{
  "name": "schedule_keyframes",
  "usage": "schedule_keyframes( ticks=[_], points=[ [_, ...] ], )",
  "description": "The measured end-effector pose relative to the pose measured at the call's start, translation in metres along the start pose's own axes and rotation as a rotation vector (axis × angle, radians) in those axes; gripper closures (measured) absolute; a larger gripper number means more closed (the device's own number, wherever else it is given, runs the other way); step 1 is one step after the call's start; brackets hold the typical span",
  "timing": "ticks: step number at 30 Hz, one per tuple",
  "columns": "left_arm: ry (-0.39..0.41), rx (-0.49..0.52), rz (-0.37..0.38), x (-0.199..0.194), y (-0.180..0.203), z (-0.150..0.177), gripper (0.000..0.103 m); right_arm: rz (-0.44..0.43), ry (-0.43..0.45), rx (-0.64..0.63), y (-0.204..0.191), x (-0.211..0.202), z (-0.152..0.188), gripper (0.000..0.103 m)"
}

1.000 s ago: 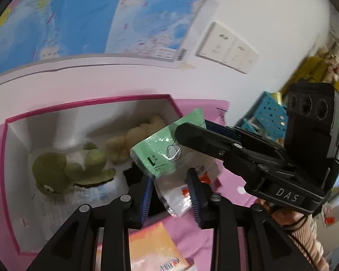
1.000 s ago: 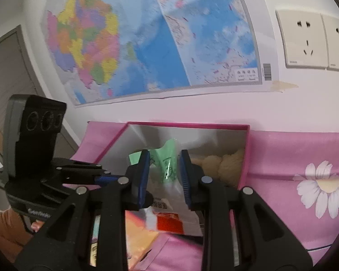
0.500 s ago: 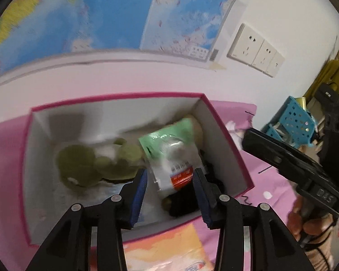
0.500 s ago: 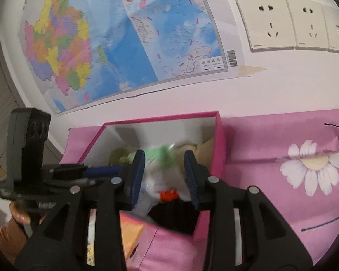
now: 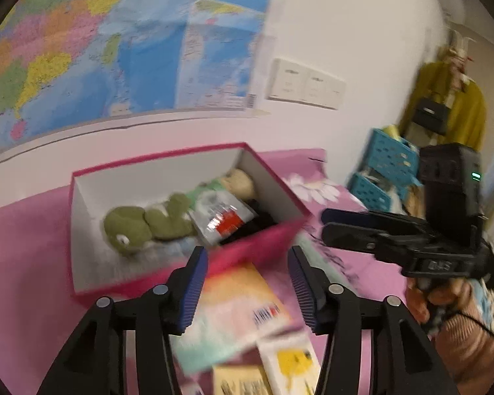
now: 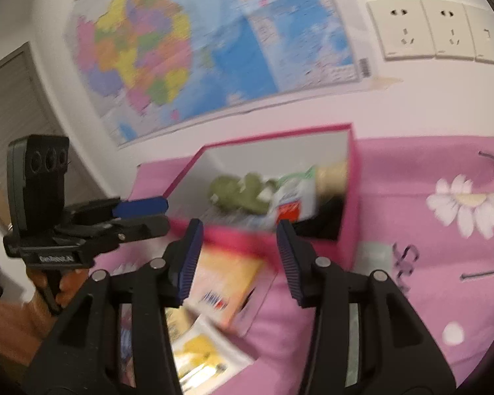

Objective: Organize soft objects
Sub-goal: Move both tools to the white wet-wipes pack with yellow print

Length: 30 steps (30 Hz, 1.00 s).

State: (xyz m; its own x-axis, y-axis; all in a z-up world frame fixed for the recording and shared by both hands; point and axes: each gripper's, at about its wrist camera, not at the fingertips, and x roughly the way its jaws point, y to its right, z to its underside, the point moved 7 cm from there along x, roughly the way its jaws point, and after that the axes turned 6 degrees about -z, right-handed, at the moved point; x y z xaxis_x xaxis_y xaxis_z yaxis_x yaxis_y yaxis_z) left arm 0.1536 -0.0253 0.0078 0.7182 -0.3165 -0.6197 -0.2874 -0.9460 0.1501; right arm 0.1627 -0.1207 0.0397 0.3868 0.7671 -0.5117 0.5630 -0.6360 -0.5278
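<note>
A pink box (image 5: 257, 242) with white inside stands on the pink cloth; it also shows in the right wrist view (image 6: 350, 217). In it lie a green plush toy (image 5: 138, 227), a beige plush (image 5: 238, 181), a dark item, and a clear packet with green top and red label (image 5: 222, 215), which also shows in the right wrist view (image 6: 293, 197). My left gripper (image 5: 247, 288) is open and empty, in front of the box. My right gripper (image 6: 238, 256) is open and empty, also in front of the box.
Flat packets lie in front of the box: an orange-pink one (image 5: 243, 302) and yellow-white ones (image 5: 289, 362). Blue crates (image 5: 387, 164) stand at the right. A wall map (image 6: 214, 42) and sockets (image 6: 434, 29) are behind the box.
Both grippers let go of the green-topped packet, which now lies in the box. Both opened wider and pulled back from the box toward the near side.
</note>
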Motion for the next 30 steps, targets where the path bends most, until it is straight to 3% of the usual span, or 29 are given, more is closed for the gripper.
schedule_keyframes(
  ticks=[2, 9, 14, 19, 21, 24, 26, 27, 30],
  points=[
    [-0.020, 0.007, 0.026, -0.007, 0.005, 0.016, 0.050, -0.024, -0.026, 0.004, -0.006, 0.002, 0.016, 0.046],
    [-0.159, 0.011, 0.094, -0.006, 0.019, 0.086, 0.050, -0.056, -0.205, 0.053, 0.000, 0.034, 0.083, 0.045],
    [-0.280, -0.031, 0.129, 0.000, 0.025, 0.135, 0.050, -0.070, -0.272, 0.066, 0.007, 0.055, 0.099, 0.045],
    [-0.347, -0.054, 0.146, -0.004, 0.027, 0.163, 0.050, -0.100, -0.305, 0.053, 0.006, 0.066, 0.102, 0.045],
    [-0.363, -0.059, 0.164, -0.005, 0.029, 0.168, 0.050, -0.101, -0.317, 0.039, 0.005, 0.066, 0.105, 0.050],
    [-0.377, -0.046, 0.163, -0.004, 0.033, 0.174, 0.052, -0.102, -0.310, 0.042, 0.007, 0.060, 0.106, 0.069],
    [-0.369, -0.035, 0.160, -0.002, 0.035, 0.174, 0.056, -0.082, -0.306, 0.042, 0.010, 0.056, 0.107, 0.091],
    [-0.372, -0.032, 0.165, 0.000, 0.035, 0.174, 0.065, -0.074, -0.311, 0.043, 0.012, 0.053, 0.108, 0.091],
    [-0.369, -0.047, 0.178, 0.002, 0.036, 0.173, 0.073, -0.069, -0.303, 0.046, 0.012, 0.045, 0.112, 0.092]
  ],
)
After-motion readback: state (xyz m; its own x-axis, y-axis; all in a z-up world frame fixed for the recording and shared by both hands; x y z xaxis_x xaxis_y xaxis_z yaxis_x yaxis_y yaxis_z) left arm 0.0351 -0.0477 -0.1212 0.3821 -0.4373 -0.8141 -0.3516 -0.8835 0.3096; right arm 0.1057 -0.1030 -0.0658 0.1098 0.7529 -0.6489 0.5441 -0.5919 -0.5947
